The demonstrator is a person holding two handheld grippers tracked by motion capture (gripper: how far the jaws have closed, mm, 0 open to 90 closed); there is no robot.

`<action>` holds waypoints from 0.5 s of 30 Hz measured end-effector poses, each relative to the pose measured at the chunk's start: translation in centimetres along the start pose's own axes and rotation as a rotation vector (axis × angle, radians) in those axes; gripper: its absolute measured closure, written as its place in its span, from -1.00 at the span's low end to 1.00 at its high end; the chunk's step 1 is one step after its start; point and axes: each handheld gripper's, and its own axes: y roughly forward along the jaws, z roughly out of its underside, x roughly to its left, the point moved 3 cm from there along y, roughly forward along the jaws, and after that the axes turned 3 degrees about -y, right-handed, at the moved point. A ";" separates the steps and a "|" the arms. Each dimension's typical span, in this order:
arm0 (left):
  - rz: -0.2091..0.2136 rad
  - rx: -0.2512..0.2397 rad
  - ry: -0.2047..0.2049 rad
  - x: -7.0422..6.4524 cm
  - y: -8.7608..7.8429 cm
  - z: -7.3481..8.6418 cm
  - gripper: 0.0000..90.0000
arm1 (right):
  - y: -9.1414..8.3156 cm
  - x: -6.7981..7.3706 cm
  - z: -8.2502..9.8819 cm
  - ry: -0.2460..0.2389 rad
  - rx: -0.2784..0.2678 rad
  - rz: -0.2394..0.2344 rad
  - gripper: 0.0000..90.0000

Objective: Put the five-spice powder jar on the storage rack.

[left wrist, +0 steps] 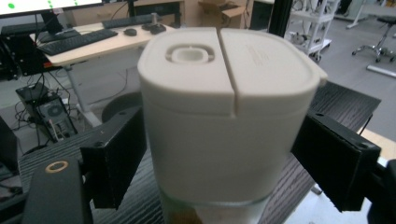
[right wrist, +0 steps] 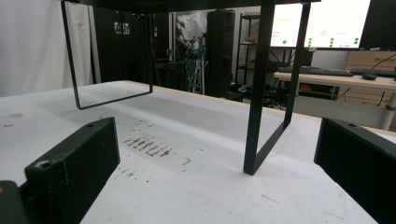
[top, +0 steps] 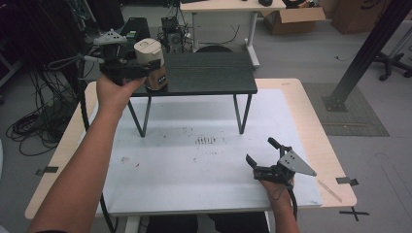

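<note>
A jar with a cream lid [top: 148,48] and a brown lower part stands at the left front corner of a low black shelf [top: 209,73]. My left gripper [top: 149,68] reaches it from the left, and its jaws flank the jar's sides. In the left gripper view the jar [left wrist: 224,116] sits between the two black jaws of the left gripper [left wrist: 224,158], with its split lid on top; the jaws lie close along its walls without pressing. My right gripper [top: 261,151] rests on the white mat at the front right, open and holding nothing. The right gripper [right wrist: 219,163] faces the shelf's legs [right wrist: 261,93].
The shelf stands on thin metal legs on a white mat [top: 170,165] over a wooden table. Dark smudges [top: 205,141] mark the mat's middle. A black post [top: 369,48] rises at the right. Cables [top: 34,126] lie on the floor at left.
</note>
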 end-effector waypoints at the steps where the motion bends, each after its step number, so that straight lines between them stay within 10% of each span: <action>1: 0.003 -0.004 0.000 0.0 -0.2 0.0 -0.57 | 0.0 0.0 0.0 0.000 0.000 0.000 -1.00; 15: 0.000 -0.023 -0.012 -0.3 -1.9 0.7 -0.63 | 0.0 0.0 0.0 -0.001 -0.003 0.000 -1.00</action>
